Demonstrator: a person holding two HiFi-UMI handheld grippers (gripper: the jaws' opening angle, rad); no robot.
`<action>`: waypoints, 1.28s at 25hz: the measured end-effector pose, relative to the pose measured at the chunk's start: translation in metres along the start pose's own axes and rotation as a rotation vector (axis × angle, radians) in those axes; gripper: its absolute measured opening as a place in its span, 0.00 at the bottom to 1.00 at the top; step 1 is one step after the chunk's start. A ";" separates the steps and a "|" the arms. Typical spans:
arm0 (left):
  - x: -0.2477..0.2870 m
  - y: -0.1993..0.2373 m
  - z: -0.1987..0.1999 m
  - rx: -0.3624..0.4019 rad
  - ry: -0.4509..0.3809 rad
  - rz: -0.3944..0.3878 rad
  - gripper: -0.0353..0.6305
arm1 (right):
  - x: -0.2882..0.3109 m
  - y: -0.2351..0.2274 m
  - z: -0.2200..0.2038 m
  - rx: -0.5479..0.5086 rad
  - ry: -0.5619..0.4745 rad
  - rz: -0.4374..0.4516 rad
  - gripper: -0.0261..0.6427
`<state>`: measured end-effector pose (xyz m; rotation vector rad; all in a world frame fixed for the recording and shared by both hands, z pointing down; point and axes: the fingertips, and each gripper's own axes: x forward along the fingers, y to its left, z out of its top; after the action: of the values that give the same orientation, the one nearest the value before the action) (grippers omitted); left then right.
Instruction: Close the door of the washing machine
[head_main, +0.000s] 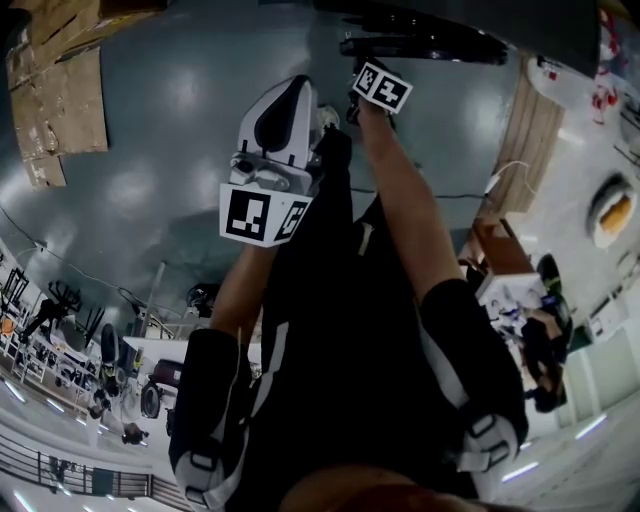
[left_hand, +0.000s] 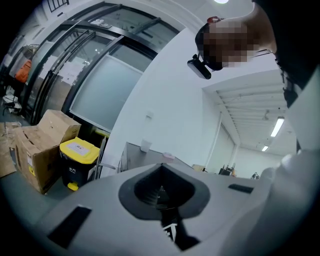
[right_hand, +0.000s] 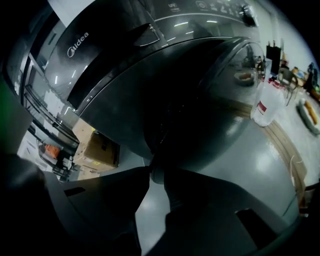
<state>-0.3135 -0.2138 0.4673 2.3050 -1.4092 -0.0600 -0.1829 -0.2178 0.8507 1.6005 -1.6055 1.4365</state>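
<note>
A dark Midea washing machine (right_hand: 100, 45) fills the right gripper view, its round door (right_hand: 220, 100) bulging towards the camera. My right gripper (right_hand: 154, 174) is closed on the door's lower rim, a small grey edge showing between the jaw tips. Whether the door is latched cannot be made out. In the head view the right gripper (head_main: 372, 95) reaches out to the machine (head_main: 450, 30) at the top. My left gripper (head_main: 285, 115) hangs beside it over the floor. In its own view the left gripper (left_hand: 162, 187) points across the room, shut and empty.
Cardboard boxes (left_hand: 40, 150) and a yellow-lidded bin (left_hand: 77, 162) stand by a glass wall. Flattened cardboard (head_main: 55, 100) lies on the grey floor at the left. A white jug (right_hand: 267, 102) and a wooden board (head_main: 530, 130) are to the machine's right.
</note>
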 end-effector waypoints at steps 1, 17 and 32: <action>0.000 0.003 0.000 -0.001 0.002 0.000 0.06 | 0.002 0.004 0.006 0.002 -0.006 0.000 0.18; -0.004 0.022 0.000 -0.037 0.008 -0.005 0.06 | 0.017 0.011 0.043 -0.062 -0.043 0.011 0.17; -0.031 -0.016 0.037 0.003 -0.051 0.038 0.06 | -0.127 0.040 0.071 -0.407 -0.209 0.111 0.06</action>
<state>-0.3246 -0.1936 0.4220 2.2940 -1.4785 -0.1061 -0.1674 -0.2326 0.7014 1.4734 -1.9805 0.9312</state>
